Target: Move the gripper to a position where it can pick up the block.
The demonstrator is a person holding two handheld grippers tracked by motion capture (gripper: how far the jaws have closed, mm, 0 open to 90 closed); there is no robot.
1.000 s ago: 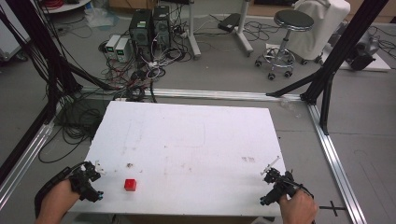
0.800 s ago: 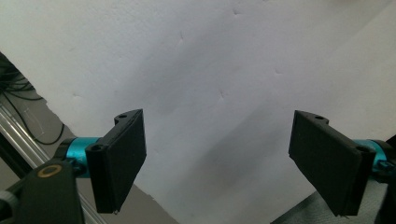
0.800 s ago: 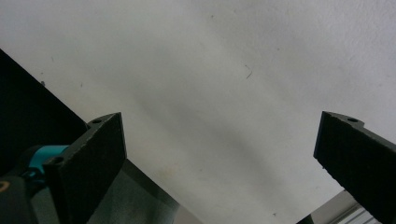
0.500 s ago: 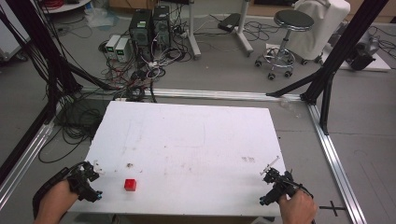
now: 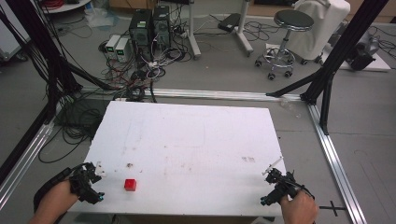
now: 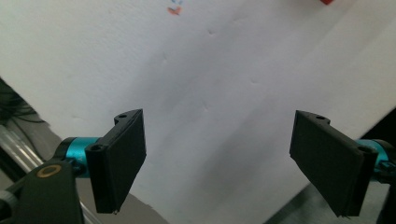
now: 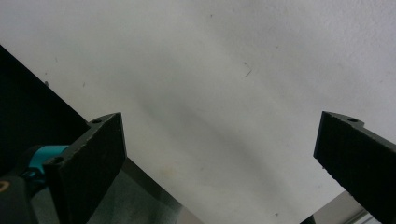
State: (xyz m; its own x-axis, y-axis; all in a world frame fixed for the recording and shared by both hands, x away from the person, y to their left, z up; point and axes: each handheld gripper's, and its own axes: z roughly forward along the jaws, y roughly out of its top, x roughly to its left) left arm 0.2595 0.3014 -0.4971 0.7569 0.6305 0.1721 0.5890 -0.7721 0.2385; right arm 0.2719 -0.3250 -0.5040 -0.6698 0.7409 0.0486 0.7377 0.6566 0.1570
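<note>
White and scuffed, the table (image 5: pixel 187 140) stands on a grey floor with computer boxes (image 5: pixel 149 25) and tangled cables behind it on the left and a stool (image 5: pixel 289 35) on the right. At the near left corner the left gripper (image 5: pixel 91 182) hangs over the table edge, jaws spread wide and empty. Just to its right lies a small red cube (image 5: pixel 130 185). At the near right corner the right gripper (image 5: pixel 275 184) hovers, jaws likewise wide apart, holding nothing.

Black tongs (image 6: pixel 224 163) — teal fittings
</note>
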